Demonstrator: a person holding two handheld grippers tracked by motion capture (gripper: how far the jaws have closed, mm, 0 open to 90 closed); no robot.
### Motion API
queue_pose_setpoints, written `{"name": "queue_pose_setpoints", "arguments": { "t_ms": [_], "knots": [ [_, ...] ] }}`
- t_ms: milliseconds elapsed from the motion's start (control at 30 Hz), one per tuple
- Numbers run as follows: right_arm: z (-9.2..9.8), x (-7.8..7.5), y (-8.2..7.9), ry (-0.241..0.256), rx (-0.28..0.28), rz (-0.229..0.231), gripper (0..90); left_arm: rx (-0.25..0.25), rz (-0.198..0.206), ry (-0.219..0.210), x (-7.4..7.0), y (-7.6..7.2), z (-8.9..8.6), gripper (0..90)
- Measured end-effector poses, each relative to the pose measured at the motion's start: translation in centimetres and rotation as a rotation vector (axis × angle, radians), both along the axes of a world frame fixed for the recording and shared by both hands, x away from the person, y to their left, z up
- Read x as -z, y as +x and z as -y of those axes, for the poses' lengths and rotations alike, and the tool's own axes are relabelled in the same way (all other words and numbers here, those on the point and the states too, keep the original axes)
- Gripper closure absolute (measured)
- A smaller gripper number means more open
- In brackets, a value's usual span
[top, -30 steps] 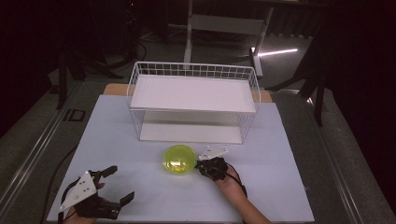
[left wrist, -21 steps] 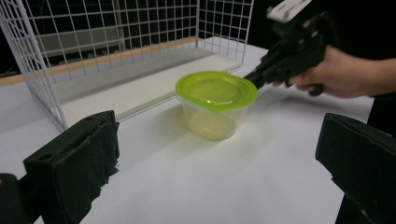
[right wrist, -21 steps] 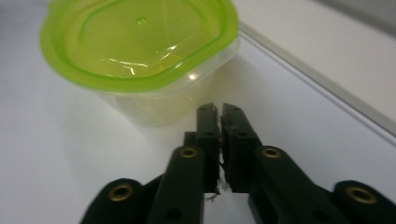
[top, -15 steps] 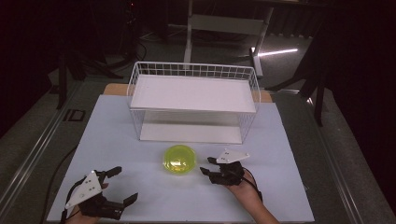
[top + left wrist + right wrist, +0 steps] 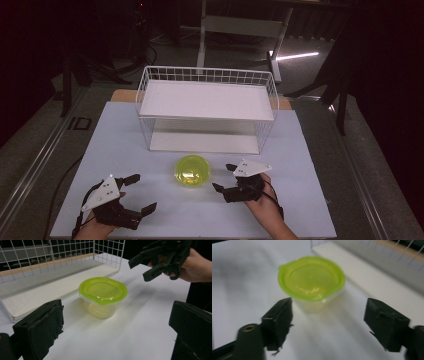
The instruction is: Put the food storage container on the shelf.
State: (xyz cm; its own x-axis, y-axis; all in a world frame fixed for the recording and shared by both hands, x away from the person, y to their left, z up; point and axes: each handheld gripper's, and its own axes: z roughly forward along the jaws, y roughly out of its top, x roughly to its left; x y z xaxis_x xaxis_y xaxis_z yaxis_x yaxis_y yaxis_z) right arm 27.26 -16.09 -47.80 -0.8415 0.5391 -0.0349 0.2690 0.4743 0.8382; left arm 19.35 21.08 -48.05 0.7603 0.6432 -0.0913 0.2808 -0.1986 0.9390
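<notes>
**Both grippers open, lidded container free on the mat**

Small clear container with a green lid [image 5: 191, 170] sits upright on the white table mat [image 5: 310, 165], just in front of the white wire basket [image 5: 208, 109] and near its front edge — not touching it as far as the high view shows. Lid is on; the contents look yellowish but can't be made out.

Right gripper [image 5: 225, 177] is just to the right of the container, jaws spread wide, pointing toward it, nothing between them. In the right gripper view the container [image 5: 311, 283] sits ahead of the two black jaws, apart from both; that frame is blurred, so the exact gap is hard to judge.

Left gripper [image 5: 141, 192] is at the front left of the mat, well apart from the container, jaws also spread — empty. In the left gripper view the container [image 5: 103, 296] stands ahead between the jaws, with the right gripper [image 5: 140, 270] beyond it at upper right, held in a hand [image 5: 193, 265], and the basket [image 5: 62, 262] behind.
</notes>
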Motion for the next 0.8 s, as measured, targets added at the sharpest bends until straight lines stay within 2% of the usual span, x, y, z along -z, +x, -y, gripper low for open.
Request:
{"name": "queue_pose_setpoints", "arguments": {
  "t_ms": [67, 100, 133, 167, 233, 267, 367, 467, 533, 633, 733, 800],
  "knots": [
    [-0.3, -0.3, -0.5, 0.031, -0.014, 0.058, 23.6, -0.007, -0.019, -0.002, -0.1, 0.5, 0.2, 0.6],
    [-0.4, -0.4, -0.6, 0.044, -0.017, 0.06, 22.3, -0.006, -0.032, -0.003, -0.2, 0.7, 0.3, 0.6],
    [-0.7, -0.6, -0.5, 0.023, -0.001, 0.022, 21.3, -0.005, -0.044, -0.004, -0.3, 1.0, 0.4, 0.6],
    [-0.9, -0.6, -0.3, 0.022, -0.006, 0.005, 21.2, -0.007, -0.052, -0.003, -0.3, 1.3, 0.5, 0.6],
    [-1.1, -0.7, 0.0, 0.07, -0.02, -0.028, 21.2, 0.01, -0.078, -0.006, -0.5, 1.9, 0.9, 0.6],
    [-1.2, -0.9, 0.0, 0.071, -0.011, -0.015, 21.0, 0.019, -0.095, -0.005, -0.6, 2.2, 1.1, 0.6],
    [-1.5, -1.3, 0.0, 0.077, -0.005, 0.018, 19.4, 0.022, -0.104, -0.002, -0.9, 2.8, 1.7, 0.6],
    [-1.9, -1.9, 0.0, 0.076, 0.0, 0.043, 17.8, 0.024, -0.124, -0.027, -1.3, 3.3, 2.1, 0.6],
    [-2.2, -2.1, 0.0, 0.066, 0.01, 0.061, 15.8, 0.023, -0.111, -0.027, -1.5, 3.7, 2.3, 0.6],
    [-2.6, -2.3, 0.3, 0.064, 0.028, 0.044, 14.0, 0.01, -0.089, -0.032, -1.8, 4.3, 2.6, 0.6],
    [-3.0, -2.3, 0.6, 0.066, 0.059, 0.031, 12.3, -0.006, -0.095, -0.035, -1.9, 5.0, 2.9, 0.6],
    [-3.3, -2.4, 1.0, 0.079, 0.105, 0.001, 11.1, -0.014, -0.107, -0.014, -1.9, 5.5, 3.2, 0.6]
  ]
}}
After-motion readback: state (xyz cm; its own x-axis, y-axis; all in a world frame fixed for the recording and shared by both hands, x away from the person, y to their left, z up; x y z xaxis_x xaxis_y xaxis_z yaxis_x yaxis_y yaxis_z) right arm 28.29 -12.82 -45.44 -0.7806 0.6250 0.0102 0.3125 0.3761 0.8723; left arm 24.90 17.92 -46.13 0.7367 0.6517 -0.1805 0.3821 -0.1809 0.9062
